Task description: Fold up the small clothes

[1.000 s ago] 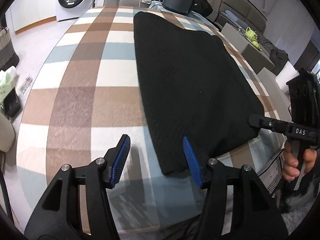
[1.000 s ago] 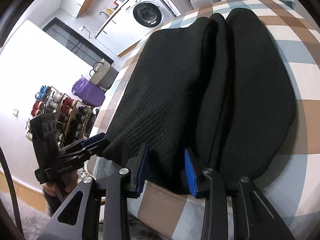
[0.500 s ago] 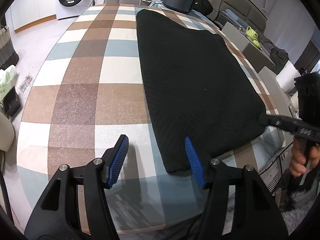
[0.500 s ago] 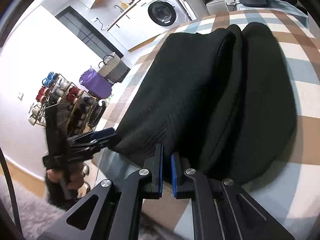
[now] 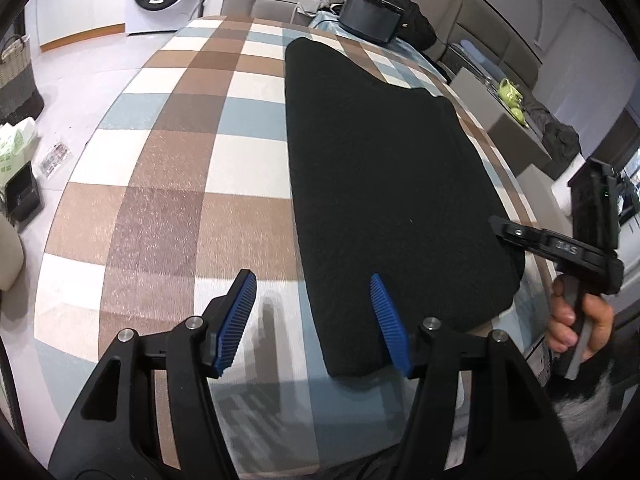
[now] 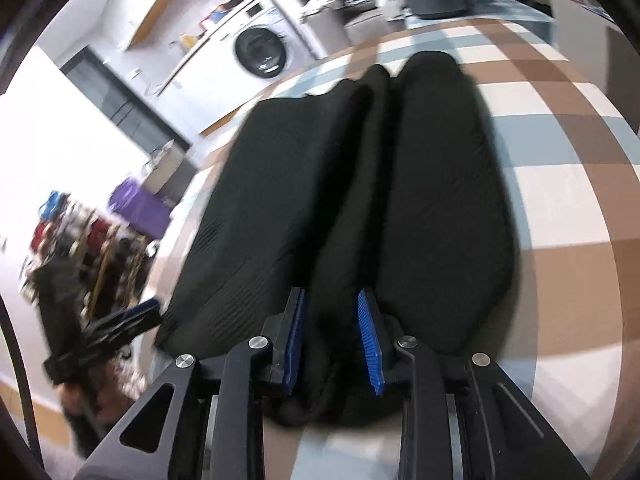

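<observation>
Black knit cloth, the garment (image 5: 384, 184) lies lengthwise along the right side of the checked surface (image 5: 168, 208), its narrow end toward the far edge and its wider hem at the near edge, close to the near right corner. From the left wrist view it looks flat and smooth, one long dark panel with no loose sleeve showing. The right wrist view shows more: the cloth sits in long lobes with a raised ridge running between them, so at least one lengthwise fold seems to be in place, though how many layers there are cannot be told. The left tongs (image 5: 312, 320) are spread wide and empty, poised over the near edge with one blue pad above bare check and the other above the garment's near left corner; whether either touches is unclear. The right tongs (image 6: 330, 336) are parted, with the hem ridge bunched between the blue pads; the cloth fills the gap, but a firm pinch is not evident, so I read them as open around it. My judgement is that the task is partway: the lengthwise narrowing looks done, while the crosswise fold that would bring the hem toward the far end is not yet made. Both near corners need gripping before that lift.
</observation>
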A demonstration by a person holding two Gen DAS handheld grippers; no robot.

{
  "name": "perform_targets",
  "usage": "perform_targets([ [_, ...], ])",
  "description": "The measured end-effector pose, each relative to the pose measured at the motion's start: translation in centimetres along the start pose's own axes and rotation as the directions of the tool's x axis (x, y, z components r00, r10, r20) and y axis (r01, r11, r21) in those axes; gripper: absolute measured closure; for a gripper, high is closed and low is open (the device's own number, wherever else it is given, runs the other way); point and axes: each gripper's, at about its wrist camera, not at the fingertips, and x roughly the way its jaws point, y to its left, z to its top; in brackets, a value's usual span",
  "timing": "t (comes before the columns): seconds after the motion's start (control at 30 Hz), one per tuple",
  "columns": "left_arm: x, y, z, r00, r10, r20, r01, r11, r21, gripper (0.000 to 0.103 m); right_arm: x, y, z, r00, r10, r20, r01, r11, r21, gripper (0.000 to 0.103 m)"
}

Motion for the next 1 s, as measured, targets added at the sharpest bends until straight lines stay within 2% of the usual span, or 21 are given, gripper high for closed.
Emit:
perform_targets([
  [0.13, 0.1, -0.1, 0.6, 1.000, 0.011, 0.014, -0.011, 1.000, -0.005, 0.046, 0.6, -0.6, 1.3, 1.000, -0.011, 0.013, 0.011, 0.999, 0.039, 0.076],
  [0.3, 0.7, 0.1, 1.1, 1.000, 0.007, 0.009, -0.007, 1.000, -0.016, 0.046, -0.1, -2.2, 1.1, 1.000, 0.025, 0.018, -0.026, 0.999, 0.041, 0.075],
  [0.53, 1.6, -0.6, 2.4, 1.000, -0.001, 0.025, 0.001, 1.000, -0.005, 0.046, 1.2, -1.2, 2.0, 0.995, 0.065, 0.080, -0.067, 0.997, 0.023, 0.076],
  [0.57, 1.6, -0.7, 2.6, 1.000, -0.002, 0.028, 0.002, 1.000, -0.005, 0.046, 1.2, -1.1, 1.9, 0.994, 0.070, 0.085, -0.073, 0.997, 0.029, 0.079],
  [0.6, 1.7, -0.8, 2.8, 0.999, -0.003, 0.032, 0.004, 1.000, -0.005, 0.046, 1.8, -1.2, 2.3, 0.994, 0.072, 0.077, -0.076, 0.996, 0.049, 0.090],
  [0.67, 1.5, -1.1, 3.1, 0.999, -0.009, 0.043, 0.009, 1.000, -0.003, 0.046, 2.7, -1.0, 2.7, 0.997, 0.058, 0.052, -0.062, 0.995, 0.082, 0.097],
  [0.8, 1.1, -1.3, 3.4, 0.998, -0.009, 0.057, 0.009, 1.000, 0.002, 0.046, -0.8, 0.9, 3.0, 0.982, 0.074, 0.171, -0.076, 0.997, 0.004, 0.099],
  [0.9, 1.3, -1.1, 3.4, 0.999, -0.006, 0.051, 0.006, 1.000, 0.002, 0.046, -3.3, 1.0, 2.6, 0.977, 0.007, 0.214, -0.005, 1.000, -0.011, 0.099],
  [0.97, 1.7, -0.9, 3.4, 0.999, -0.006, 0.042, 0.006, 1.000, -0.002, 0.046, -3.0, -0.1, 2.3, 0.979, -0.054, 0.194, 0.052, 0.999, 0.015, 0.099],
  [1.0, 2.0, -0.8, 3.4, 0.999, -0.007, 0.035, 0.007, 1.000, -0.008, 0.046, -2.2, -1.0, 2.1, 0.984, -0.083, 0.157, 0.078, 0.996, 0.035, 0.099],
])
